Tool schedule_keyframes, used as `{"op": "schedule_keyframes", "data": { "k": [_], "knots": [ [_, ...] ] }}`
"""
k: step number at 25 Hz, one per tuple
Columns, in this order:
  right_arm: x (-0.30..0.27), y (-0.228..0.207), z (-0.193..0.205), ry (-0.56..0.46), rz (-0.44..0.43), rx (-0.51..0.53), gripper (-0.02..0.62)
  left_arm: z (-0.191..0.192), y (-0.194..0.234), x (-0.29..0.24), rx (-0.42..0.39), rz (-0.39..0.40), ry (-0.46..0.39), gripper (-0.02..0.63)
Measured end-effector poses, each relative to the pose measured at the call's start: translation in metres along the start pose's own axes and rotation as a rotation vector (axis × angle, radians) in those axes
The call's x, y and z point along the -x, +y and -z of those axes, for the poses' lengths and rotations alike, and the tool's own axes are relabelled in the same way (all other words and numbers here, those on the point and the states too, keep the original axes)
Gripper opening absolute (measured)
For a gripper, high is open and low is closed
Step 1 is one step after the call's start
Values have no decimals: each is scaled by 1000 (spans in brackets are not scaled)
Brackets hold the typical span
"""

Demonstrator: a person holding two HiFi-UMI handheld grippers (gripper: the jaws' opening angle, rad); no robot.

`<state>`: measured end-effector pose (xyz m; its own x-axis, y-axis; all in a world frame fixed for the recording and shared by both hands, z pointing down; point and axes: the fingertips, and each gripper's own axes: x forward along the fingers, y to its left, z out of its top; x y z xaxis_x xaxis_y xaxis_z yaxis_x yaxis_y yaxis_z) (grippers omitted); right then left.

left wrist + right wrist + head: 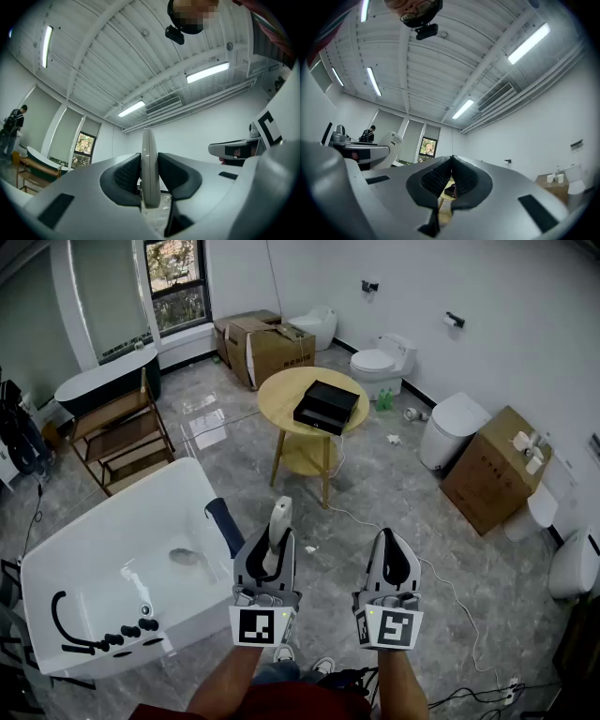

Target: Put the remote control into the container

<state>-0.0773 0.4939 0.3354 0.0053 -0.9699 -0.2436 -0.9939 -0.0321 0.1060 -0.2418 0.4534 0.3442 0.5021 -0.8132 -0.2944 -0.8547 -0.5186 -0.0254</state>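
Note:
My left gripper (275,542) is shut on a slim grey remote control (278,521), which sticks up and forward from the jaws. In the left gripper view the remote control (149,168) stands edge-on, pressed between the two dark pads (126,176). To its right my right gripper (395,557) is held at the same height, shut with nothing in it; in its own view the right gripper (451,177) shows its pads meeting. The container, a black open box (325,407), lies on a round wooden table (281,390) well ahead of both grippers.
A white bathtub (66,568) with black taps stands at the left. Toilets (382,360), cardboard boxes (492,470) and a wooden rack (122,437) line the room. A white cable (450,592) trails over the grey tiled floor. A person (369,134) stands far off by the window.

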Motion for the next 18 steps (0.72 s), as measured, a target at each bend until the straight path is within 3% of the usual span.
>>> {"op": "schedule_keyframes", "data": {
  "k": [13,18],
  "knots": [
    [-32,38,3,-1,17,20,23,5,50,-12,19,24,-5,120],
    [-43,42,5,-14,33,23,23,2,61,-29,85,23,-51,120]
  ]
}}
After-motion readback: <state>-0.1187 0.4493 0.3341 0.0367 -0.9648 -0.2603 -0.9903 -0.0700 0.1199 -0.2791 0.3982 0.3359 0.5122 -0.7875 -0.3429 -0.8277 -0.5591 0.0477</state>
